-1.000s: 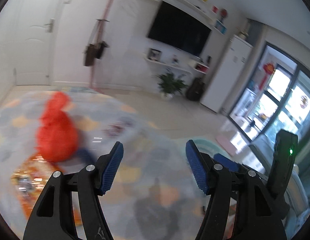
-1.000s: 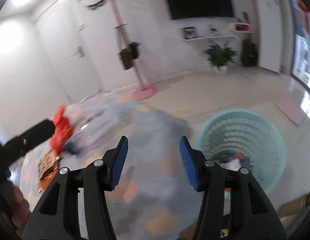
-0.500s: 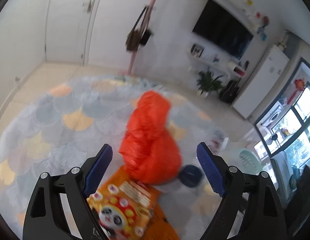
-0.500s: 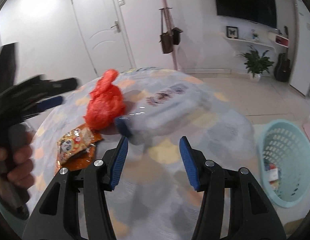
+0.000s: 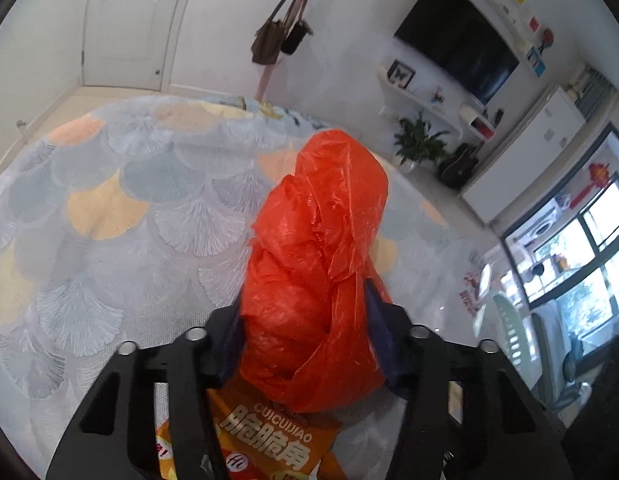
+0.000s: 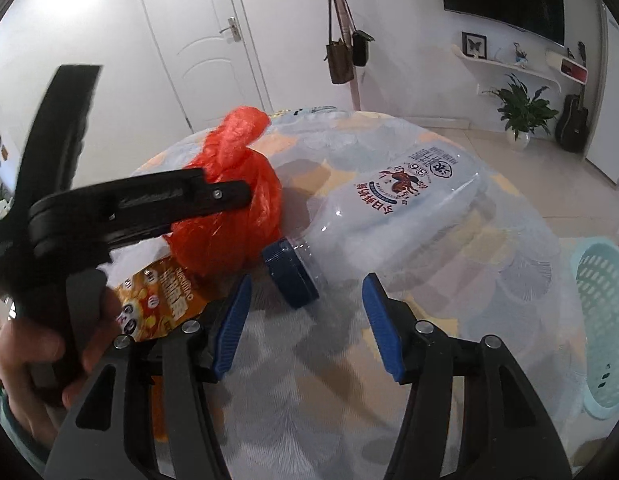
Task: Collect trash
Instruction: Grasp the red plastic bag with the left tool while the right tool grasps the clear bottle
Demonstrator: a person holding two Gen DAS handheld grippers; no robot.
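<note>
A crumpled red plastic bag [image 5: 321, 272] sits on the round table between the fingers of my left gripper [image 5: 309, 336], which press against its sides. It also shows in the right wrist view [image 6: 233, 208], with the left gripper [image 6: 213, 196] around it. An orange snack packet [image 5: 265, 444] lies under the bag, seen too in the right wrist view [image 6: 161, 300]. A clear plastic bottle [image 6: 393, 216] with a blue cap [image 6: 289, 276] lies on its side. My right gripper [image 6: 307, 320] is open, just short of the cap.
The table wears a fan-patterned cloth [image 5: 109, 208] [image 6: 449, 320]. A mint green laundry basket [image 6: 605, 320] stands on the floor at the right, past the table edge. A pink coat stand with bags [image 6: 341, 56] stands behind the table.
My left gripper has moved in onto the red bag and closed from wide open to pressing its sides. My right gripper has come closer to the bottle's cap.
</note>
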